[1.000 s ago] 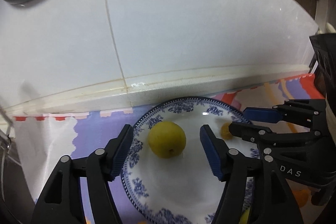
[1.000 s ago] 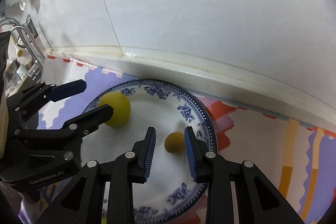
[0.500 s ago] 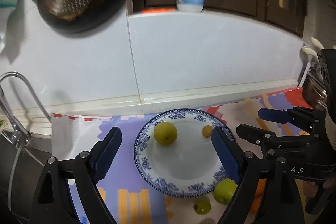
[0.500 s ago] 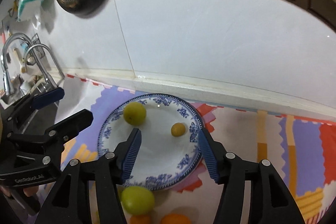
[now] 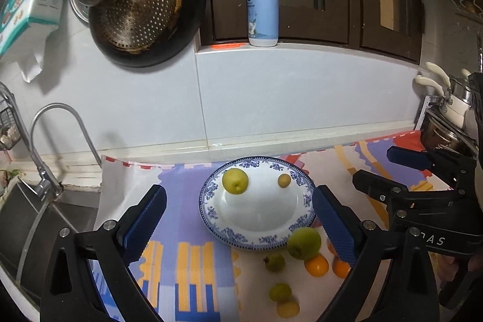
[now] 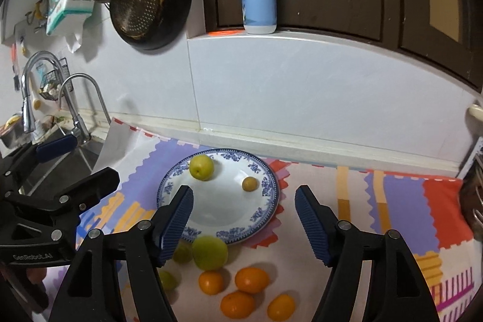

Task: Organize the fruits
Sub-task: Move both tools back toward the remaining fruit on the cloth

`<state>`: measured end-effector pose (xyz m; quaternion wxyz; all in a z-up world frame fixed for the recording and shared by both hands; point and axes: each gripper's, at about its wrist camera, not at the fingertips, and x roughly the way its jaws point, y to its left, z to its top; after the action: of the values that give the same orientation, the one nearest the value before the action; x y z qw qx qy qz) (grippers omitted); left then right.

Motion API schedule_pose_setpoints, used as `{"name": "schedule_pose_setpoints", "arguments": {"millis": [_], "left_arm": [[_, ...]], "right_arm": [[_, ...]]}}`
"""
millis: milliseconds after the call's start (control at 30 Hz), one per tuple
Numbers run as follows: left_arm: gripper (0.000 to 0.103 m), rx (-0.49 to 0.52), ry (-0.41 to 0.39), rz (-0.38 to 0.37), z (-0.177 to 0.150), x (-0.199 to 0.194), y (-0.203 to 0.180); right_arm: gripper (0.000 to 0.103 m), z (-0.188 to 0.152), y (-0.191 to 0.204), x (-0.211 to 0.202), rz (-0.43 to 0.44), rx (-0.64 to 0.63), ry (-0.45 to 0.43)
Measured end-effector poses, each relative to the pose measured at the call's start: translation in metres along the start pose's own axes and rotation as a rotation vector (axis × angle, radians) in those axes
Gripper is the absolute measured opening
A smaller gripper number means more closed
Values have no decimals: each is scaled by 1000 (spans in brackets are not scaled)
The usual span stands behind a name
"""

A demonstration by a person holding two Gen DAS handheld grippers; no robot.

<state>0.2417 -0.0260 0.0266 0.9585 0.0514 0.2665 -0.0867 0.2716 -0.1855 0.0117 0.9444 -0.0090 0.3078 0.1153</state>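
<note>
A blue-patterned white plate (image 5: 211,210) (image 6: 268,201) lies on the colourful mat near the wall. On it rest a yellow-green fruit (image 5: 235,180) (image 6: 201,167) and a small brownish-yellow fruit (image 5: 283,180) (image 6: 249,183). In front of the plate lie loose fruits: a large green one (image 5: 303,238) (image 6: 209,252), small green ones (image 5: 274,262) (image 6: 182,253), and several oranges (image 6: 251,279) (image 5: 316,265). My left gripper (image 5: 238,219) and right gripper (image 6: 244,224) hang above and short of the plate, both jaws opening, nothing between them. Each gripper shows in the other's view (image 5: 389,171) (image 6: 75,162).
A sink and curved tap (image 5: 57,141) (image 6: 75,98) sit left of the mat. A pan and strainer (image 5: 145,11) hang on the tiled wall; a pump bottle (image 5: 262,8) stands on the ledge. Pots (image 5: 452,110) stand at the right.
Both grippers pulled back and up from the plate and opened wider, leaving the two fruits lying on it. The loose fruits in front have come into view.
</note>
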Motion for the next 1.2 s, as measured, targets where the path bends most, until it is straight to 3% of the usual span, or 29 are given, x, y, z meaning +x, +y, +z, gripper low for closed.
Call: {"name": "schedule_pose_setpoints", "arguments": {"millis": [533,733,900,1200], "left_arm": [[99,28,-6,54,-48,-44,-18],[99,37,7,74,-66,-44,-25],[99,49,27,46,-81,-40,-32],[98,50,118,17,-114,-20,-38]], "right_arm": [[70,-49,8,-35,-1,-40,19],[70,-70,11,-39,-4,-77,35],[70,-85,10,-38,6,-94,71],[70,-107,16,-27,-10,-193,110]]}}
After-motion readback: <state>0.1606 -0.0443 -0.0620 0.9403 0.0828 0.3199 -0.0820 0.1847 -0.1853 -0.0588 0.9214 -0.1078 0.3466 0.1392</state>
